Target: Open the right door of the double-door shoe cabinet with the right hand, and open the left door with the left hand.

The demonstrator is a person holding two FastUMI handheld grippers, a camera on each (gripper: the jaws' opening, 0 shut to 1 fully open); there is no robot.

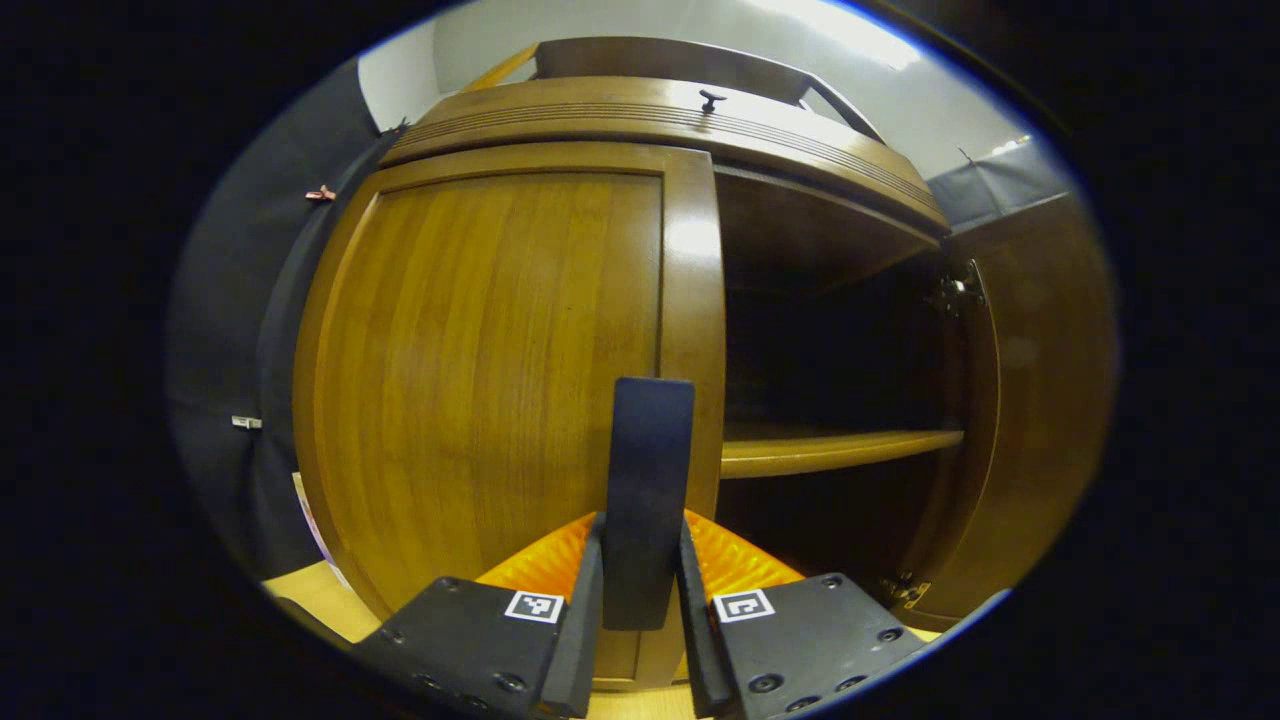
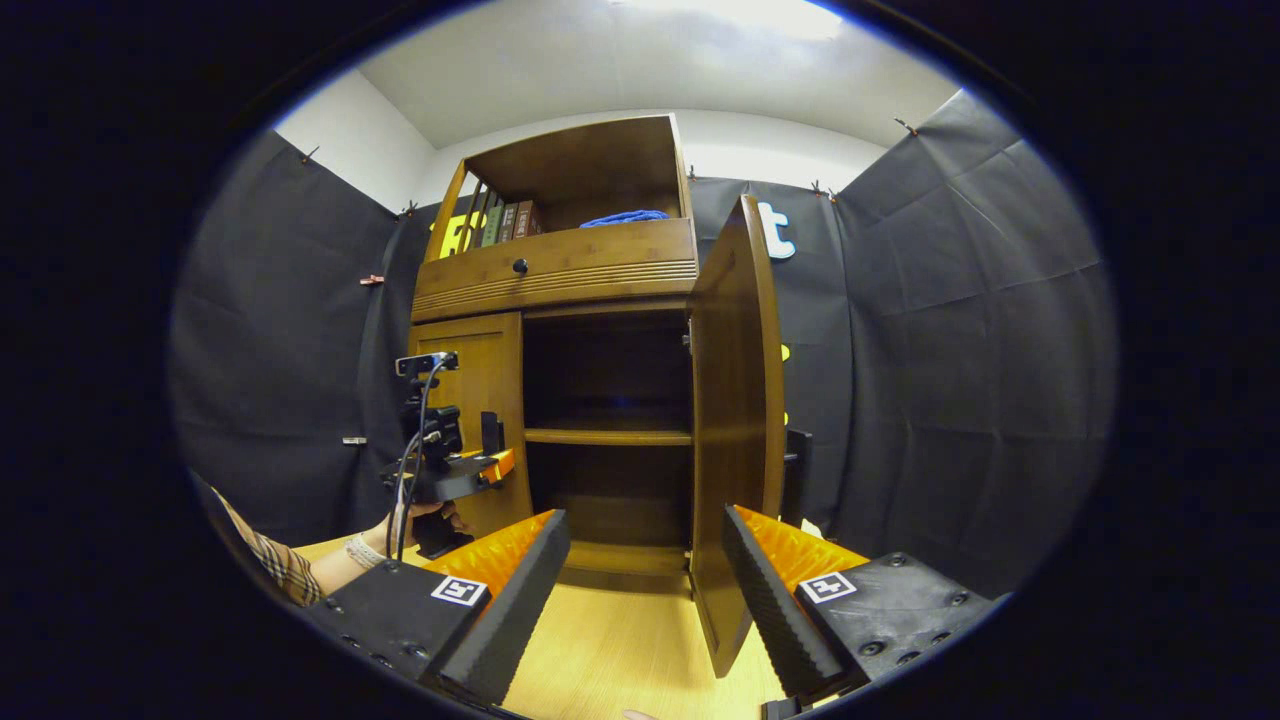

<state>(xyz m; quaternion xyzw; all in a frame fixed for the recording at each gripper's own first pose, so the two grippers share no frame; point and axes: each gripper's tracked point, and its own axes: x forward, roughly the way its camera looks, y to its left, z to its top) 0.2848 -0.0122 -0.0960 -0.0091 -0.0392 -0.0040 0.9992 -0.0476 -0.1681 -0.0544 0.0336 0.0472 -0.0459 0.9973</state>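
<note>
The wooden shoe cabinet's left door (image 1: 480,370) looks flush with the frame. Its dark upright handle (image 1: 652,440) stands between the fingers of my left gripper (image 1: 642,580), which is shut on it. The right door (image 1: 1040,400) is swung wide open. In the right gripper view the left gripper (image 2: 490,445) sits at the left door (image 2: 490,380), held by a hand (image 2: 400,525). The right door (image 2: 735,400) is seen almost edge-on, with its dark handle (image 2: 797,470) on the outer side. My right gripper (image 2: 645,570) is open and holds nothing, well back from the cabinet.
Inside the open half is a wooden shelf (image 2: 608,436) in a dark interior. Above the doors runs a drawer with a knob (image 2: 520,266), and an open top shelf holds books (image 2: 505,222) and a blue cloth (image 2: 625,217). Wooden floor (image 2: 620,640) lies in front.
</note>
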